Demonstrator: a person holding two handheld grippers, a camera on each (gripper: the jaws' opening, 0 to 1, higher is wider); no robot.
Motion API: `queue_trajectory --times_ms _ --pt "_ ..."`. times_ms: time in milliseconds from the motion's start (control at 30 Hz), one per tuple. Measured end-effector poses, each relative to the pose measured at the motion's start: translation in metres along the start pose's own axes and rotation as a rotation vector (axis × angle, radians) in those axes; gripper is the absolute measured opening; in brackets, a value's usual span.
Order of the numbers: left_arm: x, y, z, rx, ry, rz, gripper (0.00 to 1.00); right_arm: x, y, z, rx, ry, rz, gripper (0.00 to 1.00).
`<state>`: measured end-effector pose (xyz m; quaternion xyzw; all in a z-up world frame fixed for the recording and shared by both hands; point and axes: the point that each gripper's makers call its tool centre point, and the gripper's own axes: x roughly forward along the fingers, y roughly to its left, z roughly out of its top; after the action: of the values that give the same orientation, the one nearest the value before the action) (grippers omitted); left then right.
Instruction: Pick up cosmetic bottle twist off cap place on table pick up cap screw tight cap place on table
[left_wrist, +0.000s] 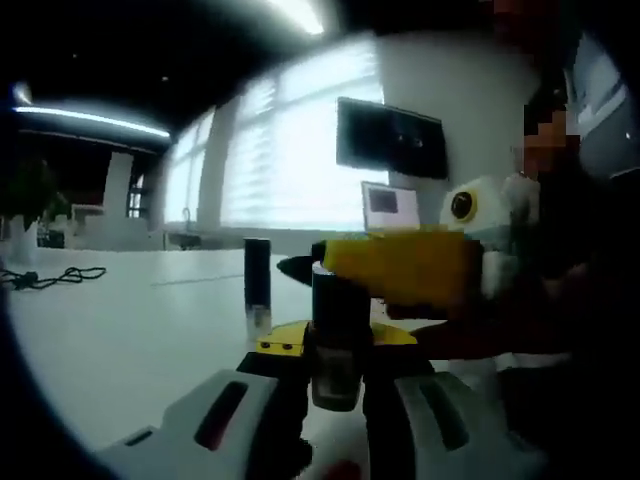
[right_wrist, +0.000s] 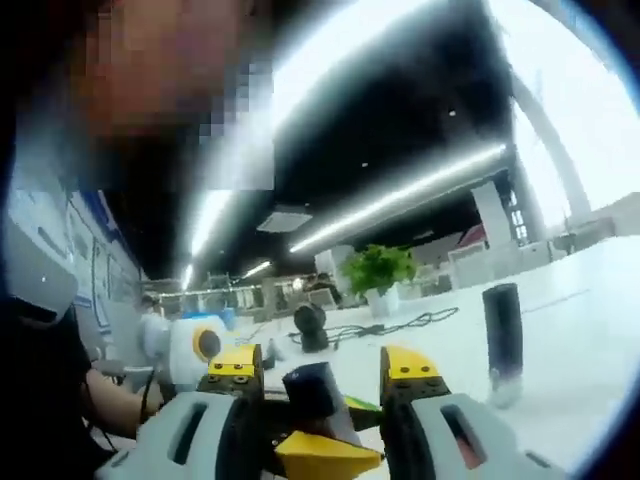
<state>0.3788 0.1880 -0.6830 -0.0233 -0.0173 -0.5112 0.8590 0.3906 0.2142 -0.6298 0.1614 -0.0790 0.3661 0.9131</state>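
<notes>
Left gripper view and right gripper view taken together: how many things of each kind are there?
Dark bottles: 2 (held bottle, standing bottle)
Tools: 2 (left tool, right tool)
Black cable: 1
Potted plant: 1
Total: 6

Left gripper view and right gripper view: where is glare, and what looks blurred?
Left gripper view: the bright windows wash out the background, and the bottle between the jaws is dark and soft. Right gripper view: ceiling light strips flare, the white table glares, and the cap is blurred.
</notes>
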Motion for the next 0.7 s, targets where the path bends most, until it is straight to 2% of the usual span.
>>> queue_trajectory --times_ms 33,67,100,133,167,233,333,467,500,533,600,633,700 --pt "0.000 -0.002 0.001 0.008 -0.005 -0.006 0.10 0.002 -0.002 0.003 -0.024 -0.016 -0.010 0.39" --pt "0.000 -0.004 0.000 0.013 -0.006 -0.013 0.10 0.004 -0.004 0.011 -0.026 -0.060 -0.022 0.37" --pt "0.000 -0.005 0.000 0.028 -0.003 -0.020 0.10 0.007 -0.004 0.015 0.009 -0.089 -0.020 0.36" --pt "-0.001 -0.005 0.002 0.066 -0.014 -0.020 0.09 0.010 -0.006 0.021 0.084 -0.124 -0.022 0.35" --pt "-0.001 -0.005 0.002 0.060 -0.016 -0.021 0.09 0.013 -0.009 0.025 0.152 -0.159 -0.021 0.34" --pt "-0.001 -0.003 0.002 0.067 -0.013 -0.017 0.09 0.017 -0.016 0.023 0.173 -0.147 -0.051 0.31" --pt "-0.002 0.004 0.002 0.134 0.000 0.000 0.10 0.017 -0.020 0.023 0.134 -0.135 -0.080 0.29" --pt "-0.003 0.012 0.001 0.144 -0.004 0.035 0.10 0.006 -0.025 0.024 0.086 -0.115 -0.101 0.29" --pt "-0.002 0.012 0.007 0.124 -0.038 0.046 0.10 0.003 -0.027 0.026 0.084 -0.113 -0.104 0.29" --pt "-0.002 0.015 0.009 0.063 -0.054 0.069 0.10 0.001 -0.030 0.028 0.082 -0.109 -0.107 0.29" --pt "-0.001 0.019 0.005 -0.020 -0.035 0.075 0.09 -0.003 -0.035 0.030 0.064 -0.094 -0.110 0.29" --pt "0.000 0.022 0.007 -0.015 -0.036 0.080 0.09 -0.004 -0.034 0.030 0.048 -0.082 -0.102 0.30" --pt "-0.001 0.025 0.010 -0.072 -0.064 0.098 0.09 -0.006 -0.033 0.032 0.023 -0.071 -0.092 0.31"
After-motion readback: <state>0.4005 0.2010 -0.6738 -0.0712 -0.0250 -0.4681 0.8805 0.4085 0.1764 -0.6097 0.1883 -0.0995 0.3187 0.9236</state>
